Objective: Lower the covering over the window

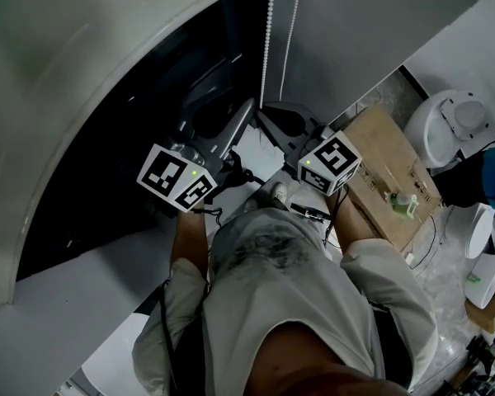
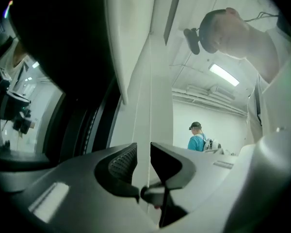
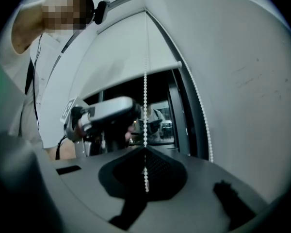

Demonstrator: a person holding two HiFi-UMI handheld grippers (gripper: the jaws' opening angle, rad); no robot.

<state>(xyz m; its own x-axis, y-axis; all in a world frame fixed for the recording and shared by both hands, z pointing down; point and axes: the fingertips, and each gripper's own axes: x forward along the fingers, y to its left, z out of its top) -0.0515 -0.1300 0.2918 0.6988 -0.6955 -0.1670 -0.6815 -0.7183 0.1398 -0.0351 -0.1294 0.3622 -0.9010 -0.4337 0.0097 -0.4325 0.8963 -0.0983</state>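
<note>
Dark window ahead, we're mid-pull: right tool clenched on the bead chain, left tool released, probably regripping higher next.

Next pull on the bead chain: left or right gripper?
Right, likely: the right gripper is shut on the bead chain, while the left gripper is open, a strand passing loose between its jaws.
</note>
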